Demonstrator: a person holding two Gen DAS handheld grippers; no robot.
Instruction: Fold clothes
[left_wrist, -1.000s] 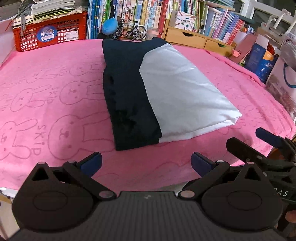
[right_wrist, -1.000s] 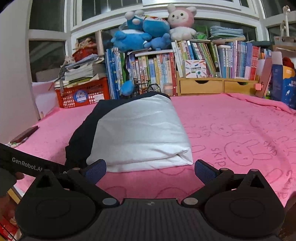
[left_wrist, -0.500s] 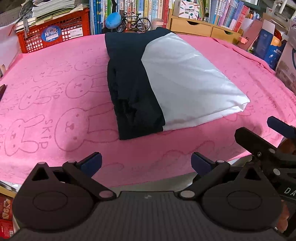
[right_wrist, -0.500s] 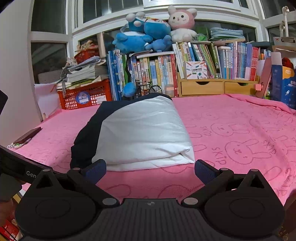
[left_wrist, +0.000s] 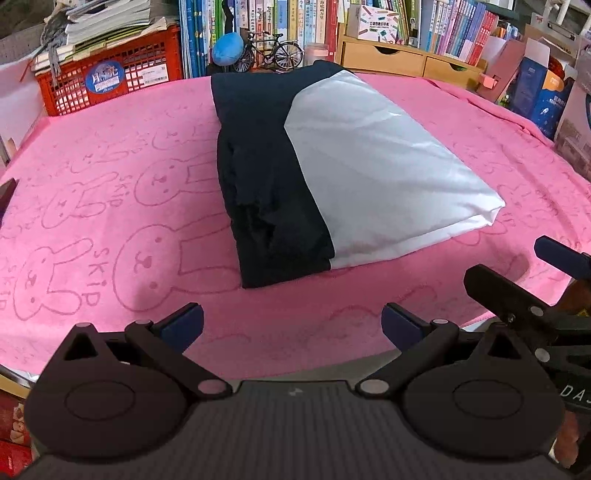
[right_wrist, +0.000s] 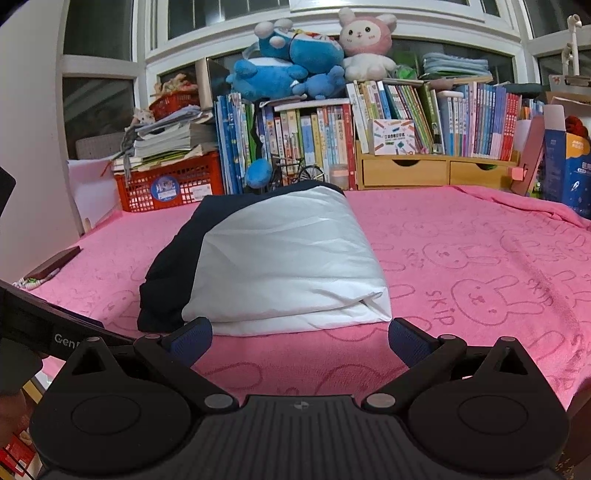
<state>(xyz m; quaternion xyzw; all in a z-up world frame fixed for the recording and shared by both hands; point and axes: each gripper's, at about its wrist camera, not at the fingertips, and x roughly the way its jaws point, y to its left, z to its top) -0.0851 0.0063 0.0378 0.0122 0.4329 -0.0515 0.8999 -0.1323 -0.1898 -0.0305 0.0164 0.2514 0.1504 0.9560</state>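
Both grippers have been drawn back toward the near edge of the pink towel (left_wrist: 110, 155), the left gripper (left_wrist: 291, 325) and right gripper (right_wrist: 300, 338) spread and empty, while the folded garment (left_wrist: 332, 173) is left mid-towel, so folding is judged finished.
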